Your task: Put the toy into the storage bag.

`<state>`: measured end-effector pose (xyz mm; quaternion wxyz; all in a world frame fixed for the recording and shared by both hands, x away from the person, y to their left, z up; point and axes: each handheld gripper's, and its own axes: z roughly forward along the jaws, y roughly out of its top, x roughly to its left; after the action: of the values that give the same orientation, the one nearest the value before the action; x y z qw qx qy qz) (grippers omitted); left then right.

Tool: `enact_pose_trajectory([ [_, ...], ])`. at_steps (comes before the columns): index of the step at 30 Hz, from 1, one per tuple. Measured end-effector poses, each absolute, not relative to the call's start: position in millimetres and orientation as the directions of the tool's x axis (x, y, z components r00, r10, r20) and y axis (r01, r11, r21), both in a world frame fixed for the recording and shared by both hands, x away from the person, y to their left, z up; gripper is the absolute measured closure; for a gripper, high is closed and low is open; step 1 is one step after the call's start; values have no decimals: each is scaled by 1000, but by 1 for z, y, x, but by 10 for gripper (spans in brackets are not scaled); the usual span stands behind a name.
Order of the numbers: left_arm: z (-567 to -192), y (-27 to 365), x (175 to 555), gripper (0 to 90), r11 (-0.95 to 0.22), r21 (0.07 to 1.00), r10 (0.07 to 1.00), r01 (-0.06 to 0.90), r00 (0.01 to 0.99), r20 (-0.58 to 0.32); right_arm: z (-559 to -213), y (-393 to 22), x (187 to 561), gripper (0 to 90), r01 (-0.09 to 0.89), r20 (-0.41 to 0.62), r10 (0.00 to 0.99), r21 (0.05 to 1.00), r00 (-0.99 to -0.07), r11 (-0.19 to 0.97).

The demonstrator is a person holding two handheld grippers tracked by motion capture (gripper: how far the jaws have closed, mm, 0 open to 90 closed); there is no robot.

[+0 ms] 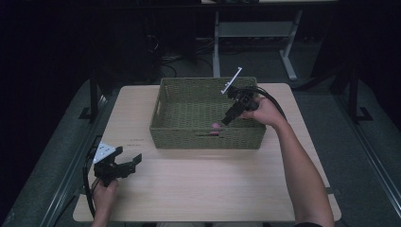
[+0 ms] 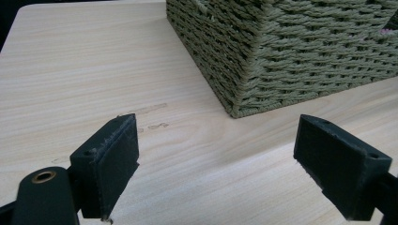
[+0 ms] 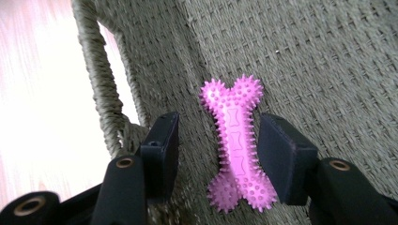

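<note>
One pink bone-shaped toy (image 3: 237, 145), covered in small spikes, lies on the woven floor of one green basket (image 1: 163, 124). In the high view the toy (image 1: 216, 126) shows as a pink spot at the near wall of the basket, right of its middle. One basket, one toy, one table (image 1: 198, 189), two claws: that is the full count.

The right claw (image 3: 218, 154) reaches down into the basket from the right side, held by one hand (image 1: 265, 112). Its jaws stand apart with the toy between them. The right jaw sits just beside the toy's shaft, and whether it touches cannot be told; the left jaw is clear of it with a gap. The pads do not press on the toy. In the high view the right claw (image 1: 226, 120) points down and left toward the pink spot.

The left claw (image 2: 216, 159) is near the left near corner of the table, well apart from the basket, its jaws wide apart with nothing between them but bare wood. It faces the near left corner of the basket (image 2: 281, 56). In the high view the left claw (image 1: 132, 158) is held by the other hand (image 1: 105, 194).
</note>
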<state>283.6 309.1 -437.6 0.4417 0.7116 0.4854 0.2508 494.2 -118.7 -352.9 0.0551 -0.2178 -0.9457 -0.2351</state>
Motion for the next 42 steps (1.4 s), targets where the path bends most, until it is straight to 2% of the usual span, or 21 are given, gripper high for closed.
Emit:
enact_pose_trajectory([
  [2,-438,309,284,139,-139,873,912,468,404,-71,-350,-120,493,437,434,198,387,429,-901,792],
  [12,-437,309,283,139,-144,875,912,463,406,-65,-336,-128,484,388,442,189,401,457,-896,772],
  [42,-437,308,283,139,-151,871,911,467,407,-61,-310,-146,449,346,418,155,398,511,-904,751],
])
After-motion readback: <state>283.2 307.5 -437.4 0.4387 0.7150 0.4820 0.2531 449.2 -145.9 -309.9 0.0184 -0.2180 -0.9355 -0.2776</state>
